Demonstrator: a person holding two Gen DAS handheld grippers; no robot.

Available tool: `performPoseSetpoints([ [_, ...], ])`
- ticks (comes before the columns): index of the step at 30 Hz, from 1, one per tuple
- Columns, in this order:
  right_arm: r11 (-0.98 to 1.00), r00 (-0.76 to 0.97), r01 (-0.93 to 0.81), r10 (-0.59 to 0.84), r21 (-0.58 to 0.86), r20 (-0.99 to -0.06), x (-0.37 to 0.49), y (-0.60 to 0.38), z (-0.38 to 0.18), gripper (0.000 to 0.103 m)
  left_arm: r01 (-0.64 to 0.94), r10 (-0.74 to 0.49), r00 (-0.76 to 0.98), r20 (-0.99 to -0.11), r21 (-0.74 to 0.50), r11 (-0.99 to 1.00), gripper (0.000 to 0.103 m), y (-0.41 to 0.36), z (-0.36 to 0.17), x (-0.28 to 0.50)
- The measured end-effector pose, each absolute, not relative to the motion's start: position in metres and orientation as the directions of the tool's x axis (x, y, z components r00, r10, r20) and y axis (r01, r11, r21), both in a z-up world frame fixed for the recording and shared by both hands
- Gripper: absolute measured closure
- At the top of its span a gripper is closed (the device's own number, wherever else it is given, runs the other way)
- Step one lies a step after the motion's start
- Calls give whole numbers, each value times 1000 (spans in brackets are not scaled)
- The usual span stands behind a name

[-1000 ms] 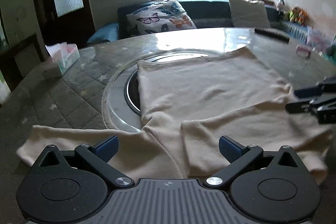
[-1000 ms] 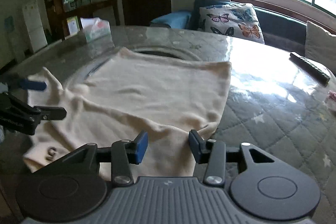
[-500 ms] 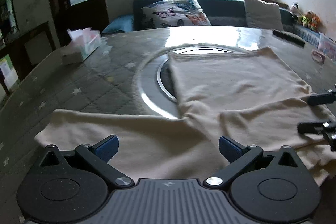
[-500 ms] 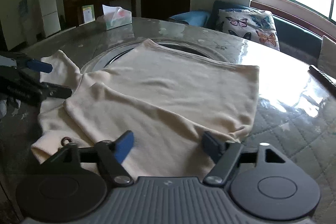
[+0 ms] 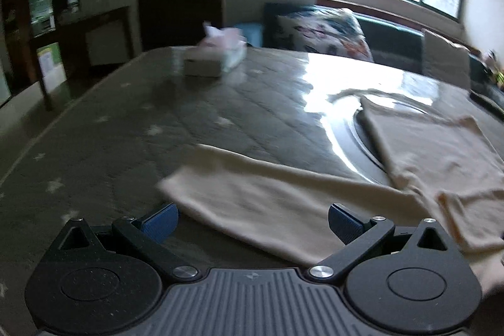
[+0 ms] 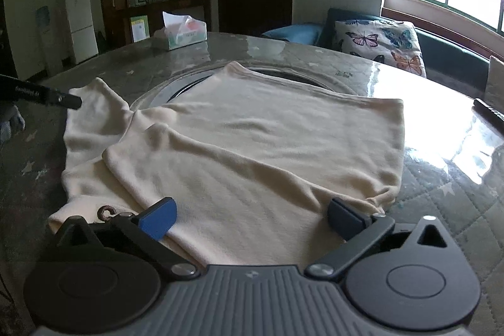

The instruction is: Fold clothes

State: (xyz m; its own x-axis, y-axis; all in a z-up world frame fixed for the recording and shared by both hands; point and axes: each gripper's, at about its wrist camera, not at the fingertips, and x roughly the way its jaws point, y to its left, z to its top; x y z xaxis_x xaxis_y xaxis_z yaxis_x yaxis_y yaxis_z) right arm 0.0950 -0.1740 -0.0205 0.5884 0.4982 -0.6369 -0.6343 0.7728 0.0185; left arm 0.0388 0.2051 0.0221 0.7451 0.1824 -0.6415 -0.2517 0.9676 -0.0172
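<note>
Two hand-held grippers work over a cream garment [image 6: 252, 147] spread on a quilted, star-patterned counter [image 5: 110, 147] with a glossy cover. The garment lies flat across the round metal ring [image 6: 176, 90] set in the middle of the counter, its body reaching toward the window side. One sleeve [image 6: 204, 178] is folded in over the chest, its cuff end pointing toward the other sleeve. That other sleeve [image 5: 252, 197] stretches out straight across the bare counter, away from the body.

The right hand-held gripper [image 6: 252, 218] has just been opening; its jaws now stand wide apart over the near edge of the garment, the blue pads [image 6: 157, 218] clear of the cloth, nothing pinched. A small dark hook-shaped piece [image 6: 105, 211] sits on the fabric just beside its left pad.

The left hand-held gripper [image 5: 252, 222] is also spread wide and empty, hanging above the outstretched sleeve near its cuff; that view is blurred. From the right wrist view, one of its dark fingers [image 6: 41, 95] shows at the far left, by the sleeve's tip; whether it touches the cloth cannot be told.

A tissue box [image 6: 179, 35] stands near the far edge, a butterfly cushion [image 6: 381, 43] on the bench beyond, and a remote [image 6: 489, 115] at the right edge.
</note>
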Motion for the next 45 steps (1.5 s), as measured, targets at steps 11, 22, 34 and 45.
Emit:
performPoseSetpoints([
  [11, 773, 588, -634, 504, 27, -632, 95, -174, -21, 0, -398, 277, 690, -669, -31, 917, 0, 253, 6, 52],
  [22, 773, 588, -634, 505, 28, -632, 95, -174, -22, 0, -428, 277, 702, -656, -77, 900, 4, 257, 7, 57],
  [34, 773, 589, -634, 504, 26, -632, 94, -174, -23, 0, -401, 255, 731, -633, -96, 911, 73, 255, 12, 59],
  [45, 773, 588, -634, 504, 26, -633, 94, -174, -23, 0, -232, 94, 841, -533, -198, 952, 99, 212, 57, 46],
])
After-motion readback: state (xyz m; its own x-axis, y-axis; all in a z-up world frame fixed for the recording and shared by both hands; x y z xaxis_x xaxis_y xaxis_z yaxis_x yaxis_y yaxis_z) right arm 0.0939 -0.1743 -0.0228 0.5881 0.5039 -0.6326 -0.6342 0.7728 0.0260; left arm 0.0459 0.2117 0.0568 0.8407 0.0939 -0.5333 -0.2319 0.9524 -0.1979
